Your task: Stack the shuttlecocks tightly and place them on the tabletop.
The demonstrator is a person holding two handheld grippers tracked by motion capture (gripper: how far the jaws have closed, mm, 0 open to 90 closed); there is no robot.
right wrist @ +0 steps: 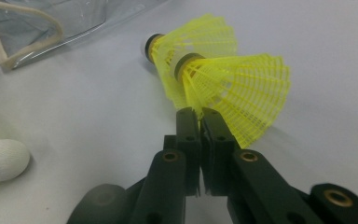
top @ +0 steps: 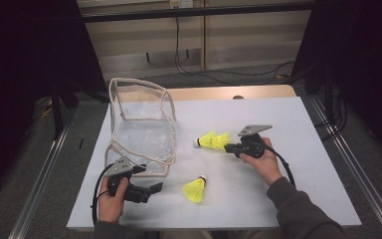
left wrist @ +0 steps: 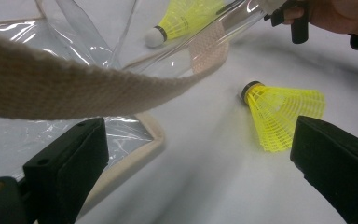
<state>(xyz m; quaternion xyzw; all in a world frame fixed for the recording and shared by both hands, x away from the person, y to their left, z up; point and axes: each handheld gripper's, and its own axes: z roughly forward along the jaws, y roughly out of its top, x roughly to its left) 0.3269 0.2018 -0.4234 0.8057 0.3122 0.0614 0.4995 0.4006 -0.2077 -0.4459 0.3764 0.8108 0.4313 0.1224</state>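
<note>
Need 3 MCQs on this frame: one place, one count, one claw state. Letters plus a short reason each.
1. Where does the lone shuttlecock lie?
A. inside the clear bag
B. on the table between the two hands
C. on the floor

2. How many yellow shuttlecocks are on the table?
A. one
B. five
C. three

3. How does the right claw stand?
A. shut on the skirt of the stacked shuttlecocks
B. wide open above the bag
C. shut on the bag strap

Key:
1 B: the high view shows it on the white table, in front of the clear bag, near the left claw.
2 C: the stacked shuttlecocks are two nested together, plus the lone one.
3 A: in the right claw's own view the jaws meet on the yellow mesh edge.
</note>
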